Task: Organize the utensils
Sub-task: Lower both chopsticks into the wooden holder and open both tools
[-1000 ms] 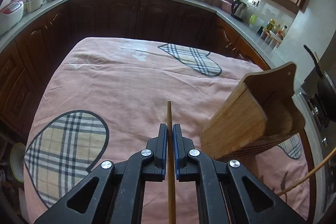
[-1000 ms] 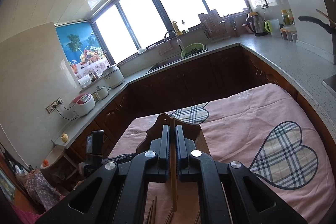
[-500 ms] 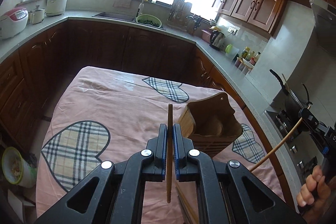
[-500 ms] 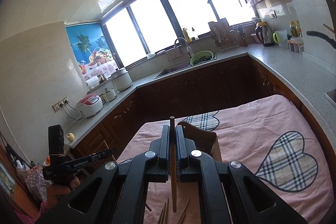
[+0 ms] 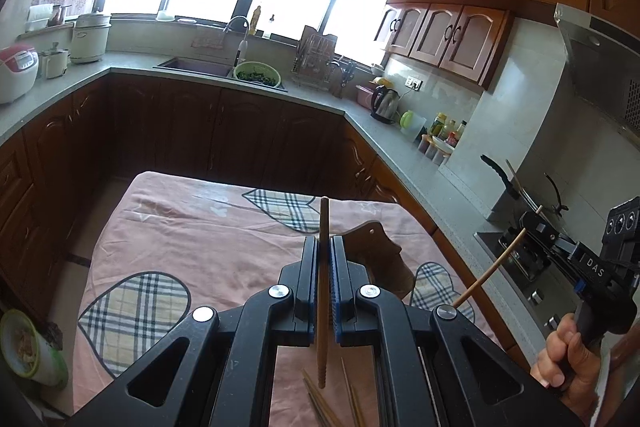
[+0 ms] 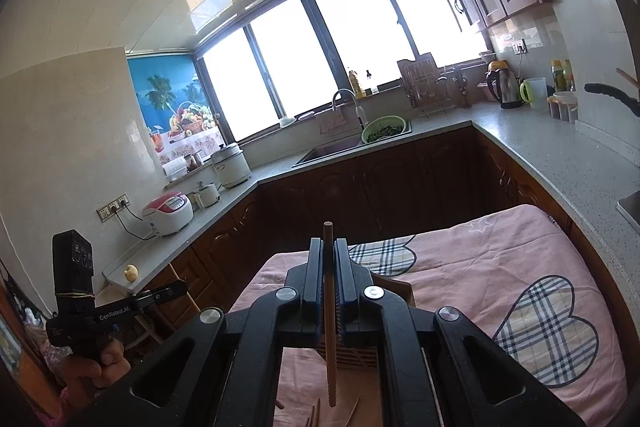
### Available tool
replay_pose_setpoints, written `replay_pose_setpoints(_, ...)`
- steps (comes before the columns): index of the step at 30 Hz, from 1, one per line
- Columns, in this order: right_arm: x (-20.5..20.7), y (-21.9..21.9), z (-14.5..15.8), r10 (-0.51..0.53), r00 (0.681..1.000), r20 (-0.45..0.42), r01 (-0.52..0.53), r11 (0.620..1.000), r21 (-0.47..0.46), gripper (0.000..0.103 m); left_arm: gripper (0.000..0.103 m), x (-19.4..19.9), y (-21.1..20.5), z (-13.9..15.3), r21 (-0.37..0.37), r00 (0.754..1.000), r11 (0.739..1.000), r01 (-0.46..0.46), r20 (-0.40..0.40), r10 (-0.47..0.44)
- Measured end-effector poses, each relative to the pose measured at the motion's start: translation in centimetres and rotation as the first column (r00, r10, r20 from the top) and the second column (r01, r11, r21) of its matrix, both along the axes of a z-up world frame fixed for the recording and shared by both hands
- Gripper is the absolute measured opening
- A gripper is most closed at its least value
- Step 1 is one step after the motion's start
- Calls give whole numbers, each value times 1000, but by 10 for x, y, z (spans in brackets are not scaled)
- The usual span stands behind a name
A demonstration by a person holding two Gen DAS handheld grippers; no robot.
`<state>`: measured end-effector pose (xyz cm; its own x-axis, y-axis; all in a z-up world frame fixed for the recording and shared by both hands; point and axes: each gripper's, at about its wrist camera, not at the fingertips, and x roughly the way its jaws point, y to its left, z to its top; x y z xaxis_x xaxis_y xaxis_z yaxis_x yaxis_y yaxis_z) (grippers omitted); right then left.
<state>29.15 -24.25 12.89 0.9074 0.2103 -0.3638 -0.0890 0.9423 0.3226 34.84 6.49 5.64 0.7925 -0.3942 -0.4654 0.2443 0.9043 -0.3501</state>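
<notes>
While the left gripper (image 5: 324, 281) and right gripper (image 6: 329, 291) are each clenching a chopstick (image 5: 323, 291) upright above the pink worktop (image 5: 192, 235), the wooden holder (image 5: 378, 255), probably just beyond, is waiting: lower each tip-first, straight.

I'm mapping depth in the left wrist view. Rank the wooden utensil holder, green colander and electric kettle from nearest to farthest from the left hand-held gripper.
1. Wooden utensil holder: on the pink tablecloth, just beyond the left hand-held gripper, slightly right.
2. Electric kettle: on the right-hand counter.
3. Green colander: by the sink under the window, though close to the kettle in depth.
</notes>
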Motion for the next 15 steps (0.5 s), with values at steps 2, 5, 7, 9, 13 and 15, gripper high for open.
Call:
replay_pose_setpoints(2,2,-4,4,-13,1000,14,13,1000,0,5,4,2,0,5,-8,1000,1000,-2,20,2)
replay_pose_setpoints(5,6,-10,11,-35,999,36,35,999,-2,5,4,8,-2,12,-17,999,1000,-6,48,7)
replay_pose_setpoints(7,11,-14,15,-49,998,49,49,999,-1,5,4,15,-3,15,-24,998,1000,-15,62,16)
replay_pose_setpoints(9,17,-18,19,-59,996,62,59,998,2,5,4,23,-6,17,-34,997,999,-18,74,21)
replay_pose_setpoints(13,35,-25,25,-84,993,84,85,996,1,5,4,40,-14,20,-46,994,999,-28,102,33)
replay_pose_setpoints(15,45,-27,24,-97,992,87,98,995,-6,5,4,50,-19,18,-43,993,998,-38,114,43)
